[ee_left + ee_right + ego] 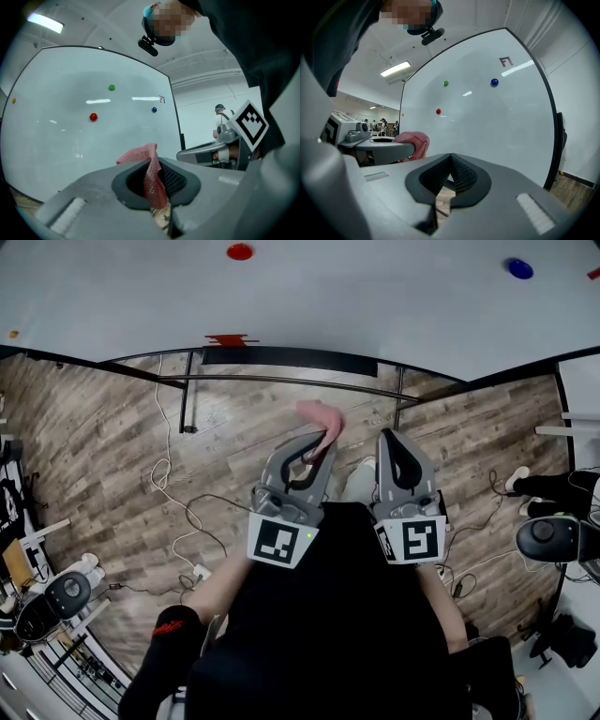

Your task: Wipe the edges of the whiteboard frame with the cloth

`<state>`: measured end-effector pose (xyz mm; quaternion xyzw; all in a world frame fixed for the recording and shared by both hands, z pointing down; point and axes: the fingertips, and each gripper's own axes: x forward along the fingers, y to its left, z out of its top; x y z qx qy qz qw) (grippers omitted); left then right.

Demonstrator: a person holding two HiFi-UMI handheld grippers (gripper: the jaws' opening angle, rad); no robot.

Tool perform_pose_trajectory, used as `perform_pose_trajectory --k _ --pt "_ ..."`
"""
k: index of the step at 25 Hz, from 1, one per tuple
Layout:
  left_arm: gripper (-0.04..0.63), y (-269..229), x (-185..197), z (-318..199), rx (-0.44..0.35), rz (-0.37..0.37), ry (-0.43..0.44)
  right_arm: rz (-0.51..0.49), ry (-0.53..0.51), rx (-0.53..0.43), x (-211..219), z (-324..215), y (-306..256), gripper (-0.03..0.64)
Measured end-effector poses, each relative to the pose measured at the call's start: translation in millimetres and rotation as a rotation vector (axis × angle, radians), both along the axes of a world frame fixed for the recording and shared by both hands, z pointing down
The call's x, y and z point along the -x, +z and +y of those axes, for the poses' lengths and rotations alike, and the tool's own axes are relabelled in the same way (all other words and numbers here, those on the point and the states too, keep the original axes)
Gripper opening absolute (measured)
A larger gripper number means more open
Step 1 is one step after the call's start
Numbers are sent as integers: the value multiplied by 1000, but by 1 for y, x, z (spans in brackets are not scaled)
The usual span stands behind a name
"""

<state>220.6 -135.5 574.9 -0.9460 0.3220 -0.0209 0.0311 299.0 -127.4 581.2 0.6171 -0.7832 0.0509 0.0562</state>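
Just ahead of the left gripper [321, 441], which pinches the pink cloth [317, 415], the whiteboard frame [300, 356] runs sideways; the right gripper [391, 439] is closed on nothing.

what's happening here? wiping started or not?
A person stands facing the whiteboard with a gripper in each hand. The left gripper is shut on a pink cloth, held up in front of the board. The right gripper is shut with nothing between its jaws. In the head view the cloth sits short of the black frame along the bottom edge, so wiping doesn't look under way yet.
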Motion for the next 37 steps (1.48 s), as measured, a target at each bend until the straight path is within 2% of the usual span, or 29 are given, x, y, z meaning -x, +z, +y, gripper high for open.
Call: perform_pose_trajectory --k 11,27,33,37 --pt "25 5 -3 0 7 3 24 16 65 -33 -10 6 -6 0" --pt "25 11 22 7 3 -21 -48 26 -19 -52 16 5 -9 0" --pt "25 20 25 7 29 -39 -60 35 -40 -42 21 5 -6 0" --pt "25 34 24 7 105 -32 -73 35 -34 -31 16 6 -3 0"
